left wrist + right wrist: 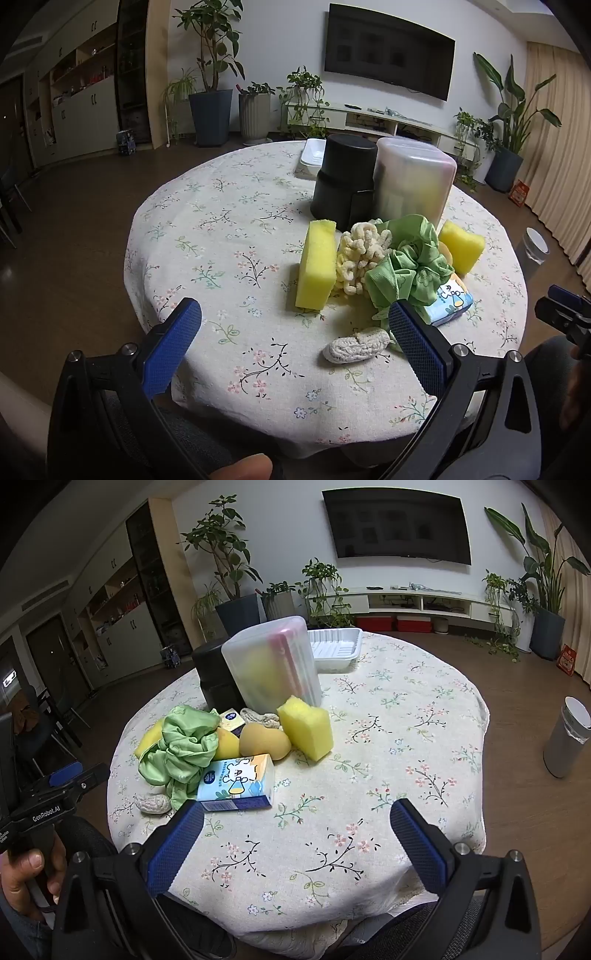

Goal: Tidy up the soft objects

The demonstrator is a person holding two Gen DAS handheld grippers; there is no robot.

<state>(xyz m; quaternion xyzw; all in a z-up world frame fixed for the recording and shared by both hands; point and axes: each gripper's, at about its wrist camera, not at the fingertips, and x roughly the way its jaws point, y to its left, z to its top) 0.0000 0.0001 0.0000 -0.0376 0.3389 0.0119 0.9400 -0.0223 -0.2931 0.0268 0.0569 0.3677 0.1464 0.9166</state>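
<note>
Both grippers gape empty — left gripper [295, 325], right gripper [297, 818] — green scrunchie [181, 746] at ten o'clock (touching tissue pack [236, 782]).

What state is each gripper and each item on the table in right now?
left gripper: open, holding nothing
right gripper: open, holding nothing
frosted container: upright, items inside
black canister: upright, closed
white tray: flat
green scrunchie: bunched, in the pile
tissue pack: lying flat
yellow sponge: standing on edge
knitted pad: lying apart from the pile

Sponge [317, 264] left of scrunchie [410, 266], containers [412, 181] behind, tray [334, 648] farthest
</note>
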